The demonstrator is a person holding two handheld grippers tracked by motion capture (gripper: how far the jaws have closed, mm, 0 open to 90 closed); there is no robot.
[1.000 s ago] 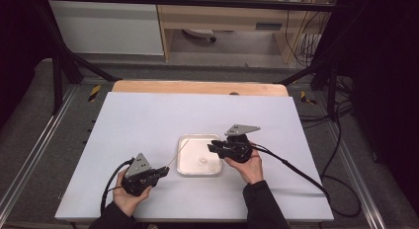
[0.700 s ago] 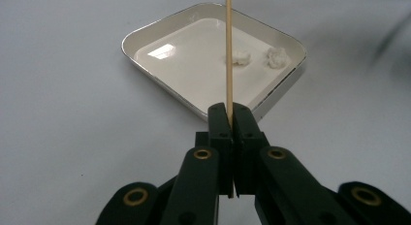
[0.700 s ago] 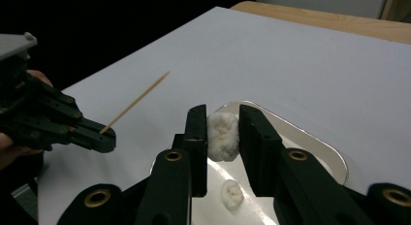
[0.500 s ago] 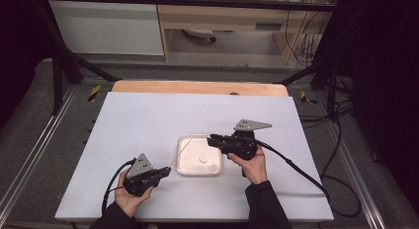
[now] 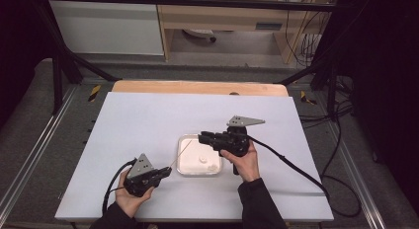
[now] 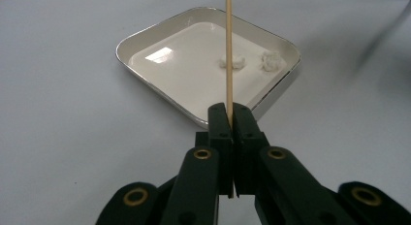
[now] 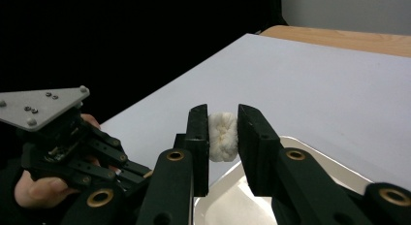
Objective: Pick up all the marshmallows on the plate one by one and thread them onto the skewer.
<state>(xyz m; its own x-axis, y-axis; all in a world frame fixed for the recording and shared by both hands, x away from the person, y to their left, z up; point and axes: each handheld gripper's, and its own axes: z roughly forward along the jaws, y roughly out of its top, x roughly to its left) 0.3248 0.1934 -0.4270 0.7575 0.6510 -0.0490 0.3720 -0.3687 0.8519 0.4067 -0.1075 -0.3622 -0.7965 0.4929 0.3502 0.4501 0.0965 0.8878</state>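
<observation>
Now the right gripper [image 7: 223, 137] is pinching a soft white marshmallow lump [image 7: 222, 136] by its sides, while the left gripper [image 6: 231, 119] is squeezing a thin, stiff wooden stick [image 6: 228, 50] low down; the lump probably squashes easily.

- A tray [image 5: 184, 166] is set on the bench [image 5: 148, 115], between the two pairs of jaws.
- Two lumps [image 6: 233, 61] are found in the tray, ahead of the left jaws.
- A skewer [image 6: 228, 50] is clamped in the left jaws, over the tray.
- A third lump [image 7: 222, 136] is pinched between the right jaws, above the tray's edge.
</observation>
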